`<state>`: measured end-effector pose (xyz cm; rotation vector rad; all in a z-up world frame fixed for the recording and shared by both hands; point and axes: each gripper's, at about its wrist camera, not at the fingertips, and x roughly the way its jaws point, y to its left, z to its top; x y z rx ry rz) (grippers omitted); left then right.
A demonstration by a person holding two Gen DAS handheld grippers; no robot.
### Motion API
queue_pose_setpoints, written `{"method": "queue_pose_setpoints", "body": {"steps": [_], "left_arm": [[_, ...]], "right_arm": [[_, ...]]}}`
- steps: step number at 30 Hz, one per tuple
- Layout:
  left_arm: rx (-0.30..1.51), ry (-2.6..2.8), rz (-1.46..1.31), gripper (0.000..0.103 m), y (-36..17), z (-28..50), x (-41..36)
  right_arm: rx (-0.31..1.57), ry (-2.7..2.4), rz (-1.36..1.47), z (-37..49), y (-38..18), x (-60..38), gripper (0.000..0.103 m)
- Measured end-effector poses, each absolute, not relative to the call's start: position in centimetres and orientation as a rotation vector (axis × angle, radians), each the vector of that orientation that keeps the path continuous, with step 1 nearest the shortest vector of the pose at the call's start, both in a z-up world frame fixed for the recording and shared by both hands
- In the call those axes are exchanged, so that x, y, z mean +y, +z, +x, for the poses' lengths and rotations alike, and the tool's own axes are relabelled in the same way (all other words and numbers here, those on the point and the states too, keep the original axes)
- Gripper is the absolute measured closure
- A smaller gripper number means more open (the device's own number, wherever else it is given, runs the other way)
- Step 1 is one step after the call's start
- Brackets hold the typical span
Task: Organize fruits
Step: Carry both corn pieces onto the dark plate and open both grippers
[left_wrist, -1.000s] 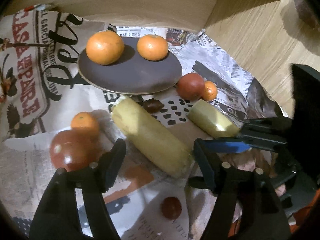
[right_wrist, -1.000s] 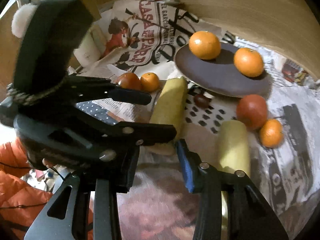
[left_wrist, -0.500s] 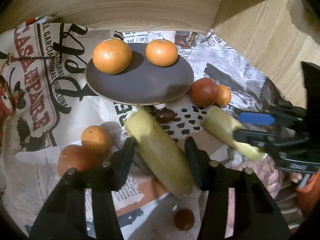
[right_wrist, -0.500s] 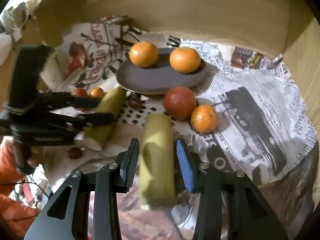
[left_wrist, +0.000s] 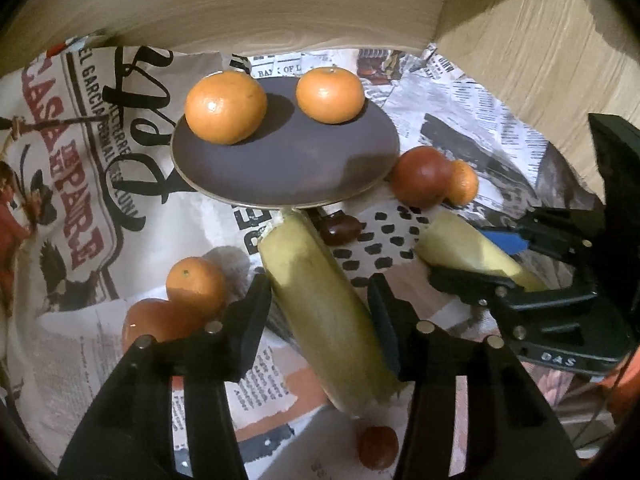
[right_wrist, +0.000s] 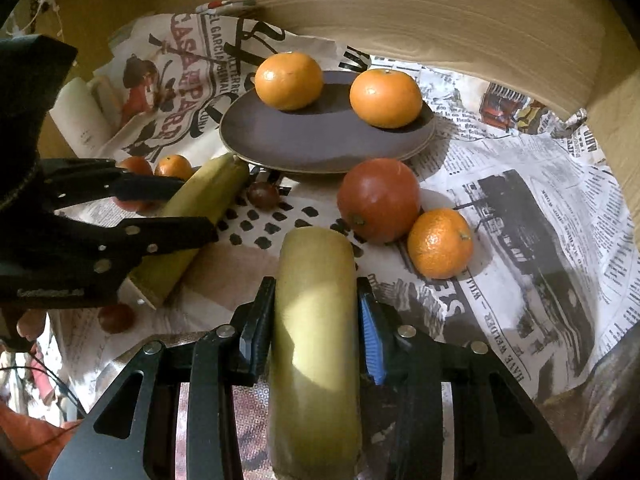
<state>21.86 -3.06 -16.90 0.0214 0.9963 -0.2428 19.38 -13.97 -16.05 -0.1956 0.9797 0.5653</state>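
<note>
I have a yellow piece of fruit in each claw: my right gripper (right_wrist: 316, 320) is clenched on the short banana piece (right_wrist: 314, 320) lying near the red fruit (right_wrist: 378, 200), and my left gripper (left_wrist: 320, 312), jaws just closed in, straddles the long banana piece (left_wrist: 324, 312), pads seemingly touching. The plate (left_wrist: 288, 168) beyond holds two oranges. I'd judge lifting both toward the plate comes next, keeping them level.

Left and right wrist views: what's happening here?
A person works two handheld grippers over newspaper. The left gripper has just closed around the long yellow-green fruit piece; the right gripper clamps the shorter yellow-green piece. Two oranges sit on the dark round plate; other fruit lies loose.
</note>
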Motion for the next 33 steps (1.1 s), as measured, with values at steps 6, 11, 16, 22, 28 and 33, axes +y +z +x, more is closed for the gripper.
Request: {"method": "queue_pose_setpoints", "body": {"steps": [6, 11, 16, 22, 28, 33], "left_arm": [[0.971, -0.208, 0.083, 0.053, -17.4, 21.7, -3.9], [0.986, -0.232, 0.074, 0.058, -17.3, 21.7, -3.6], [1.018, -0.283, 0.041, 0.064, -17.1, 21.4, -2.8], [1.03, -0.259, 0.062, 0.064, -17.7, 21.7, -3.1], [1.024, -0.259, 0.041, 0.065, -18.2, 22.0, -3.5], [1.014, -0.269, 0.002, 0.065, -17.3, 21.6, -2.7]], "right_arm": [[0.965, 0.567, -0.176, 19.3, -16.1, -14.1, 0.068], [0.962, 0.58, -0.15, 19.3, -16.0, -14.3, 0.068], [0.96, 0.591, -0.135, 19.2, -16.0, -14.4, 0.068], [0.957, 0.592, -0.124, 19.3, -16.1, -14.5, 0.068], [0.941, 0.587, -0.111, 19.1, -15.9, -14.7, 0.068], [0.903, 0.584, -0.104, 18.9, -14.8, -15.0, 0.068]]}}
